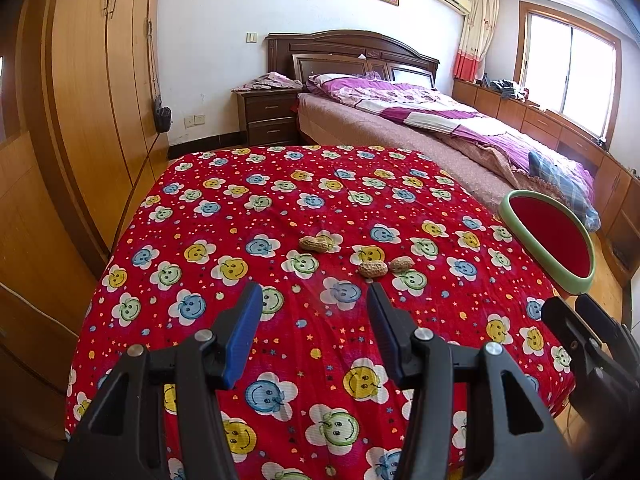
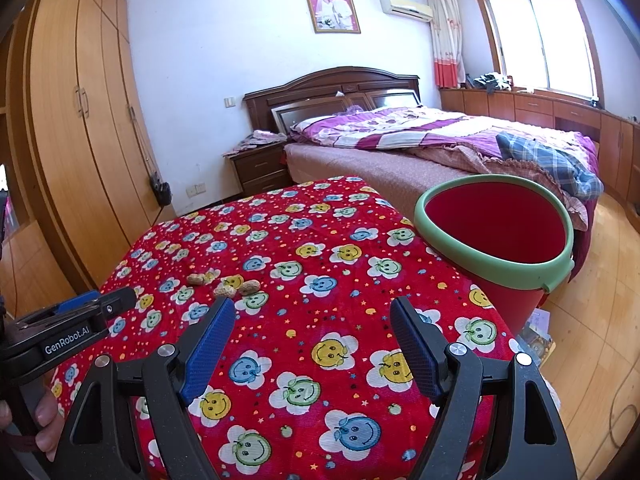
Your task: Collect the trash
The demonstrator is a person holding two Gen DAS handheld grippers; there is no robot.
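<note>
Fingers: our left gripper (image 1: 314, 300) and right gripper (image 2: 312, 312) hover released, empty.
Peanuts: three tan shells (image 1: 372, 269) at 12 o'clock, mid-counter (image 1: 240, 216).
Bin: red, green-rimmed (image 2: 496, 264), at 2 o'clock off the counter's edge.

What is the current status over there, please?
Left gripper and right gripper open, holding nothing. Three peanuts untouched on the red cloth. Red bin beside the table. Nothing in the way.

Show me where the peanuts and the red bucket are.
peanuts (image 1: 316, 243): left wrist view, middle of the farthest shell on the red cloth.
red bucket (image 2: 496, 267): right wrist view, near side of its green rim.
</note>
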